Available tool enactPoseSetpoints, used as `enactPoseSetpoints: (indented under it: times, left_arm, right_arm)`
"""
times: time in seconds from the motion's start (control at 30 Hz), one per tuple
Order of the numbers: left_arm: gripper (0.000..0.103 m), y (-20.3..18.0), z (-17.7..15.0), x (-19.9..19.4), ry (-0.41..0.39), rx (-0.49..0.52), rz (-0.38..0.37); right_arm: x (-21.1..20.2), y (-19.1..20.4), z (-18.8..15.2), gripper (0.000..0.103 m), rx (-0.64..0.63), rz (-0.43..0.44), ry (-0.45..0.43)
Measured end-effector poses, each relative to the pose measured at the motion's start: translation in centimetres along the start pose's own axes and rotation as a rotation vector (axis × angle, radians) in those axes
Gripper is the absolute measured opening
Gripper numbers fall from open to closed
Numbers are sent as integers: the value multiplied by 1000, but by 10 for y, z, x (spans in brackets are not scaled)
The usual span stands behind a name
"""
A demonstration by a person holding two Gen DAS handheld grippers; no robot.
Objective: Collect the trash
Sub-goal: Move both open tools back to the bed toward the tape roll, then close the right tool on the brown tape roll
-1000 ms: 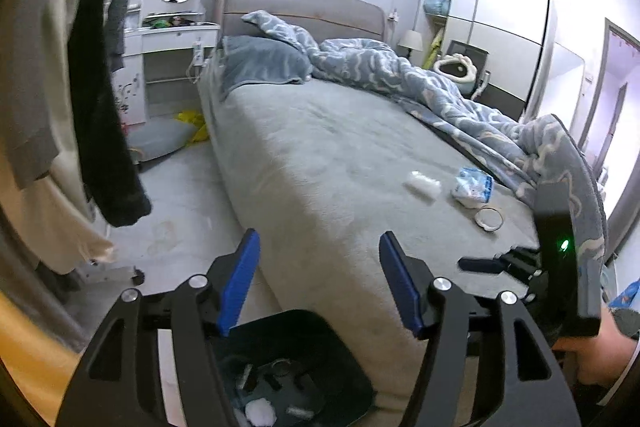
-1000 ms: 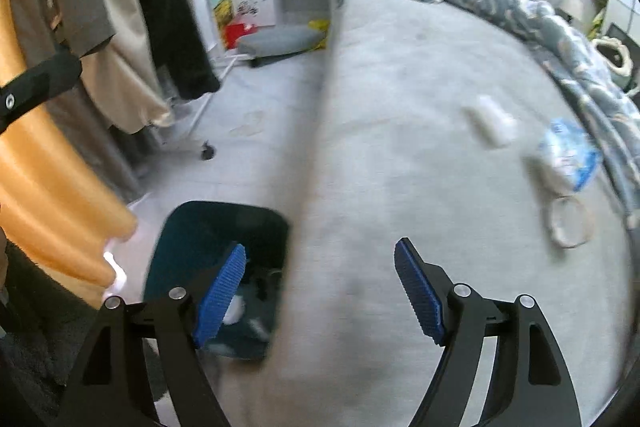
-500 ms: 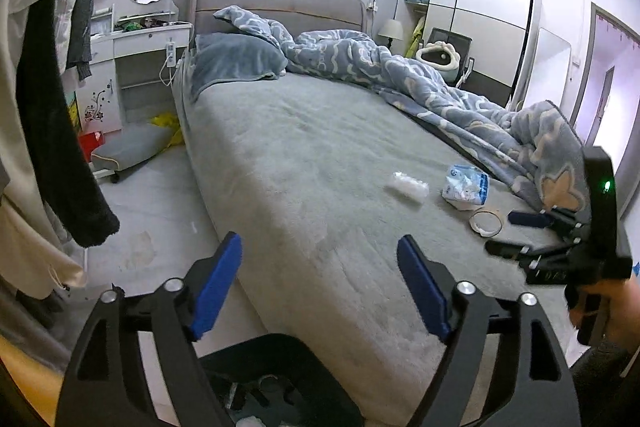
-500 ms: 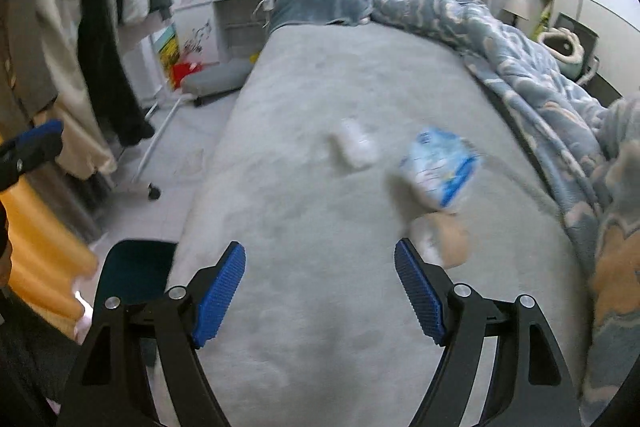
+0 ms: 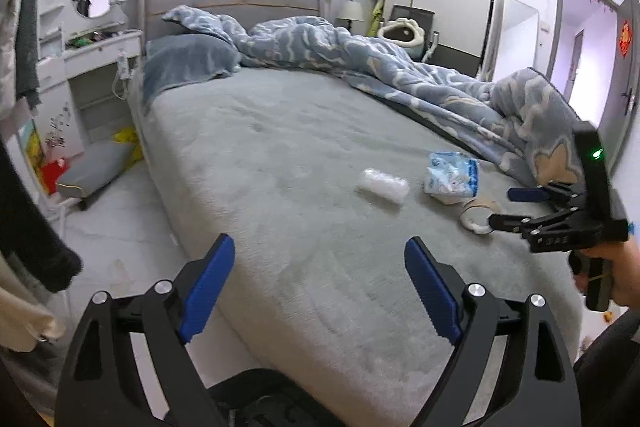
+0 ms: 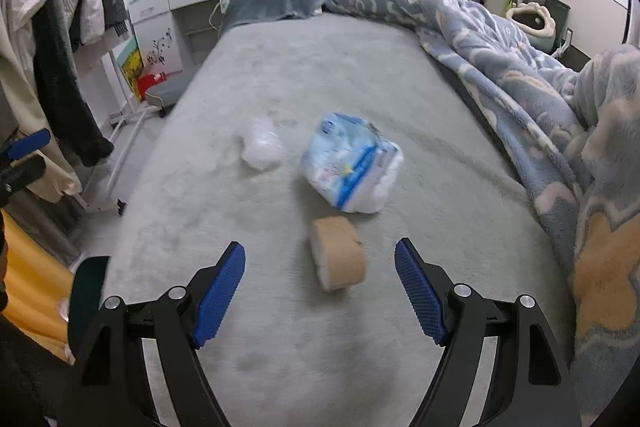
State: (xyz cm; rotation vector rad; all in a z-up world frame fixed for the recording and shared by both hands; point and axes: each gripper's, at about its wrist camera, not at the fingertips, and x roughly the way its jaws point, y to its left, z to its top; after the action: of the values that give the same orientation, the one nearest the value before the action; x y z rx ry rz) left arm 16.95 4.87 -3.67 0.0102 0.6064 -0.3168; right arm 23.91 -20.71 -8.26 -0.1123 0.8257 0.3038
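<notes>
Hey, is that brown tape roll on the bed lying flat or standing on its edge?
On its edge: the tape roll rests on its curved brown band on the bed, one pale side facing left.

We see a matt, fuzzy grey cloth bed cover, a glossy crinkled plastic packet, a smooth matt brown tape roll, a fleecy blue blanket.

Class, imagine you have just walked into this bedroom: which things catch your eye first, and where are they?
Three bits of litter lie together on the grey bed: a blue-and-white tissue pack, a clear crumpled wrapper to its left, and a brown tape roll nearest the open right gripper. A rumpled blue quilt is heaped along the right side.
</notes>
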Motion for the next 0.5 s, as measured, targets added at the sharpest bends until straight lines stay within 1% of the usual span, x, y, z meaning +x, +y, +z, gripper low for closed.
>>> enactPoseSetpoints:
  times: [0.13, 0.23, 0.33, 0.4, 0.43, 0.5]
  left_arm:
    - [90, -9, 6, 14, 11, 18, -33]
    - [90, -15, 12, 26, 19, 19, -65]
    - [90, -20, 18, 35, 19, 20, -84]
    - [90, -23, 22, 42, 21, 28, -91]
    - [90, -24, 23, 45, 23, 29, -94]
    - [90, -29, 25, 54, 33, 33, -104]
  right_arm:
    - [12, -13, -1, 78, 38, 49, 20]
    - [19, -13, -4, 78, 27, 67, 37]
    - [29, -11, -5, 66, 3, 80, 61]
    - [32, -11, -6, 65, -4, 95, 59]
    - [33, -10, -5, 61, -5, 102, 57]
    - [34, -11, -3, 57, -4, 115, 53]
